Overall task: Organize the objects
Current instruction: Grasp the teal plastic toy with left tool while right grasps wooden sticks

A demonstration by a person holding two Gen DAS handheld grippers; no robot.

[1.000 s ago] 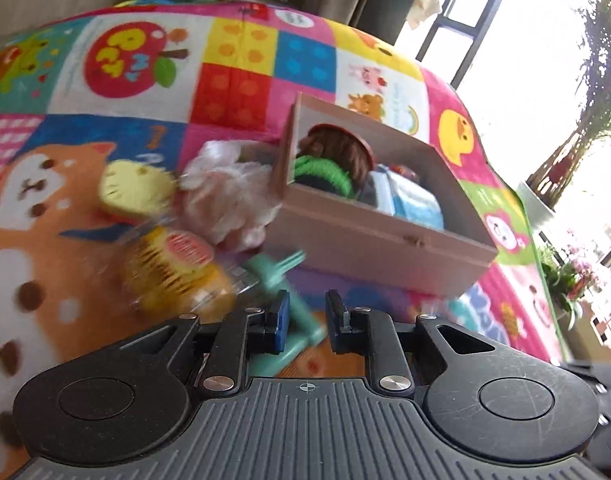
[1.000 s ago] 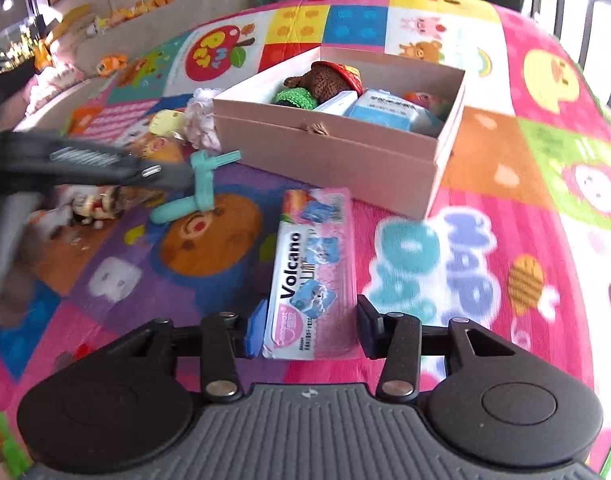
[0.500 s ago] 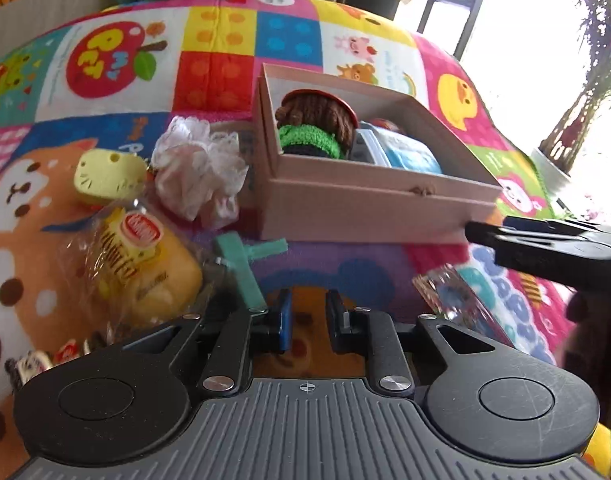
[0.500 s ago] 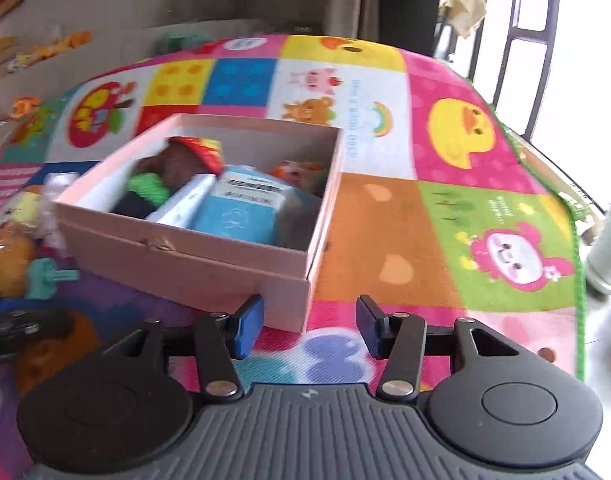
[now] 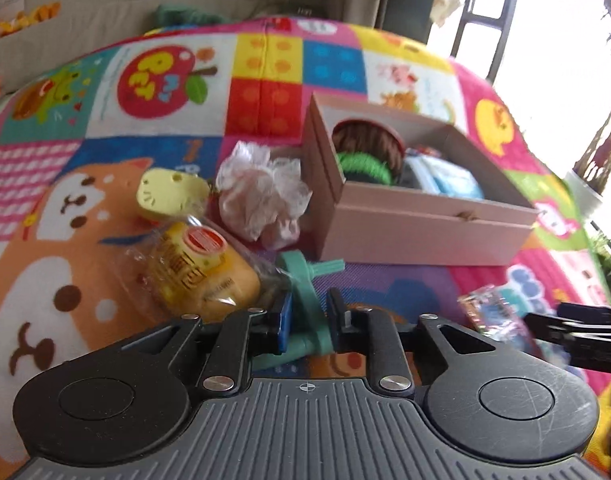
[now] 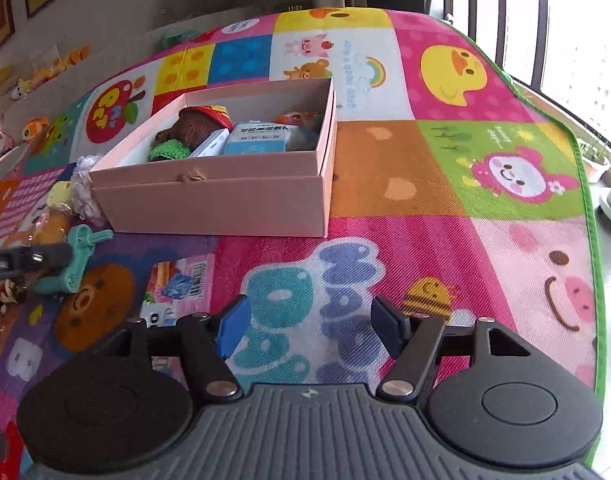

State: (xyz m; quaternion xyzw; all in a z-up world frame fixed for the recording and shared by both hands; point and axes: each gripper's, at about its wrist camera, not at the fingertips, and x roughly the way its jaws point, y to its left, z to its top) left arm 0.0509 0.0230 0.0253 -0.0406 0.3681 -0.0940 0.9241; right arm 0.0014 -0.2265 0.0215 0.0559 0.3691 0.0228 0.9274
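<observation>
Teal plastic toy [image 5: 305, 312] is sitting between the nearly closed jaws of the left gripper [image 5: 308, 322], which is angling down toward the play mat [image 6: 485, 240]; whether the pads are pressing on it is unclear. Just left of those jaws a wrapped yellow snack [image 5: 201, 276] is lying, with a pink box [image 5: 421, 232] beyond them. Right gripper [image 6: 308, 330] is also tilting downward, its jaws released with only mat between them. They have just been widening, and the Volcano packet [image 6: 177, 284] that was lying between them a second ago is now lying just left of them. Colourful cartoon squares are covering the mat, with a bright window [image 6: 585, 40] past its far right edge
</observation>
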